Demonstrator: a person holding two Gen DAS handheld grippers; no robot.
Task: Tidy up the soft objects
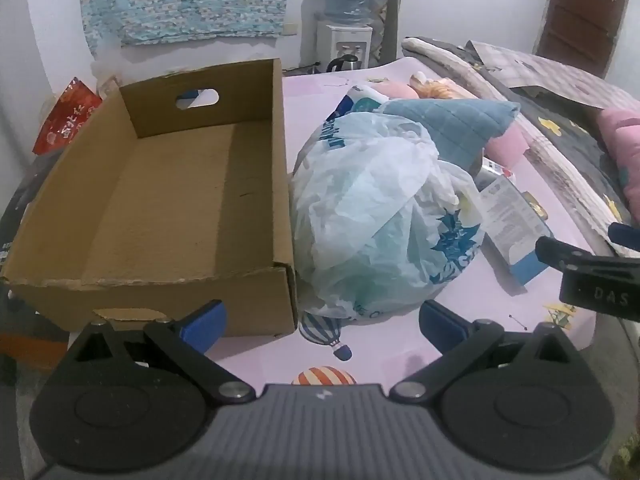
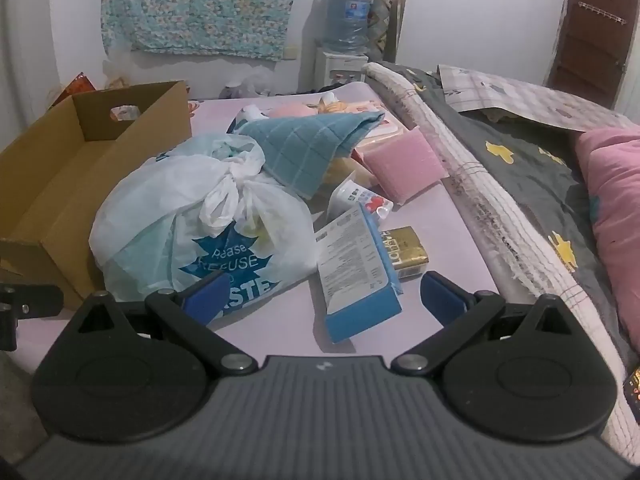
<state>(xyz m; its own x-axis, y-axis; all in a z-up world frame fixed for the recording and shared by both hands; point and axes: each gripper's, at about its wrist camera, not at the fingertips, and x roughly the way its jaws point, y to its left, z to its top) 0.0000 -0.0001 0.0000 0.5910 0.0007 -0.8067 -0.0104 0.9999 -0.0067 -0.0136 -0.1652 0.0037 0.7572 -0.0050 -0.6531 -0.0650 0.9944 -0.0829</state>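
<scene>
The work surface is a bed covered by a pale pink sheet (image 2: 280, 312) printed with balloons. A grey blanket (image 2: 532, 184) with yellow shapes lies bunched along the sheet's right side, with a pink pillow (image 2: 616, 208) on it. A white wall stands behind, carrying a hanging floral cloth (image 2: 200, 4). A water dispenser (image 2: 346, 24) stands against that wall, and a brown door (image 2: 592, 28) is at the far right.

An open cardboard box (image 1: 168, 200) sits on the left of the sheet with nothing inside. A knotted plastic bag (image 2: 200, 224) touches its right wall. A blue towel (image 2: 308, 144) rests against the bag's far side. A pink sponge (image 2: 404, 164) lies beyond, near the blanket. A blue-and-white carton (image 2: 356, 272) and a gold packet (image 2: 404, 252) lie just right of the bag.

The left gripper (image 1: 322, 320) is spread wide, gripping nothing, near the box corner and the bag. The right gripper (image 2: 324, 292) is equally wide and unloaded, above the carton.
</scene>
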